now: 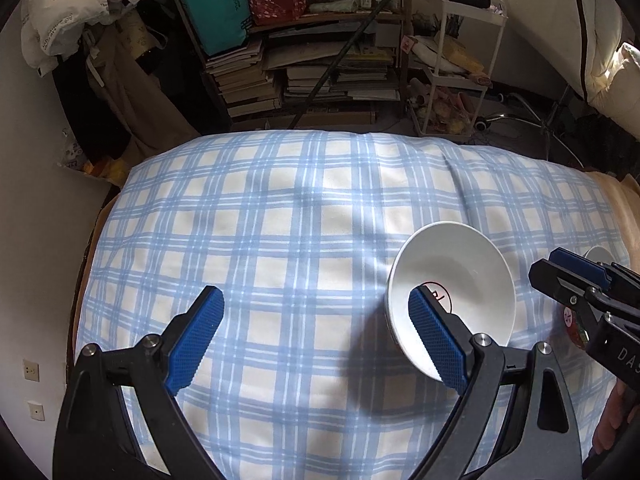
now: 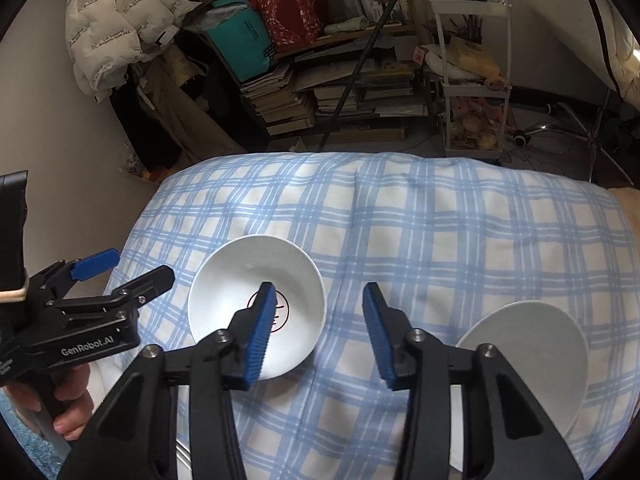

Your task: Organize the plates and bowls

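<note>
A white bowl (image 1: 460, 264) with a red mark inside sits on the blue plaid cloth (image 1: 280, 220); it also shows in the right wrist view (image 2: 260, 276). A white plate (image 2: 532, 344) lies to its right. My left gripper (image 1: 316, 320) is open and empty, its right finger over the bowl's near rim. My right gripper (image 2: 320, 308) is open and empty, its left finger over the bowl, its right finger near the plate. The right gripper shows at the right edge of the left wrist view (image 1: 576, 280); the left gripper shows at the left of the right wrist view (image 2: 120, 272).
A shelf with stacked books (image 1: 304, 76) and bags stands beyond the cloth's far edge. A white cart (image 2: 472, 80) stands at the back right. A chair base (image 2: 568, 128) is on the floor. A wall (image 1: 36, 240) is close on the left.
</note>
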`<state>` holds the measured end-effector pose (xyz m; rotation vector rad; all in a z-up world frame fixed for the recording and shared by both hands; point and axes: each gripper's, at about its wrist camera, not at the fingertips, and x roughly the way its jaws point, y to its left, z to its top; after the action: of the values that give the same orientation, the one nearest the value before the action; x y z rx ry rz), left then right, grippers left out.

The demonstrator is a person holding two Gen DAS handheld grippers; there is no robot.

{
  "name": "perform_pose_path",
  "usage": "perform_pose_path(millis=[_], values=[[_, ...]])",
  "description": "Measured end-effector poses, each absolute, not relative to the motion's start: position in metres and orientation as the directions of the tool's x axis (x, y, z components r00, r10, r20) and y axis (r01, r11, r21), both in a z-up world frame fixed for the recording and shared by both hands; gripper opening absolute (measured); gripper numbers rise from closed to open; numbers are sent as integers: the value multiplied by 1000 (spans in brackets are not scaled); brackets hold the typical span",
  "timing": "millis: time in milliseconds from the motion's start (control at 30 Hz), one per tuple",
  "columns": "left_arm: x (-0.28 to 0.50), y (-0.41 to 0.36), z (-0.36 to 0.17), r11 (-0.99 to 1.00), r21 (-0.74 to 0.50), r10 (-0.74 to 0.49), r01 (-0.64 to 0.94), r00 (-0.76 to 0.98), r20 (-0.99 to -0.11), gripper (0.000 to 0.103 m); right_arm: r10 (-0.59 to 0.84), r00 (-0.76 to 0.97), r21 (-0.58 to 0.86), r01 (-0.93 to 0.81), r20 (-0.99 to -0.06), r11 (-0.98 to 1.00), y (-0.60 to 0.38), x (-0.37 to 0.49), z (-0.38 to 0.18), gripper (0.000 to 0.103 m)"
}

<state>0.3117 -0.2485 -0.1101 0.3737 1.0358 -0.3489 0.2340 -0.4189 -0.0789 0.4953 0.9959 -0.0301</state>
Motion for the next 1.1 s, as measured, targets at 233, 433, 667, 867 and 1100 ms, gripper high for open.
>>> perform_pose_path(millis=[233,433,667,867,1100], values=[[315,-257,-132,868,151,-79,473,431,-899,82,234,513,406,255,-826,878,-415,242,-106,34],[314,-262,-151,865,99,-98,492,359,-928,40,252,499,416,250,-829,874,-410,245,-118,27],[306,-270,-154,863,25,-155,505,311,-938,9,289,495,450,242,-819,860,-405,246,-128,11],[303,-273,-147,865,-4,-172,502,288,-942,8,250,455,410,296,-855,863,-398,243,-138,11],[294,-260,-140,873,3,-154,488,281,-947,9,234,491,413,296,-839,861,-393,233,-114,11]])
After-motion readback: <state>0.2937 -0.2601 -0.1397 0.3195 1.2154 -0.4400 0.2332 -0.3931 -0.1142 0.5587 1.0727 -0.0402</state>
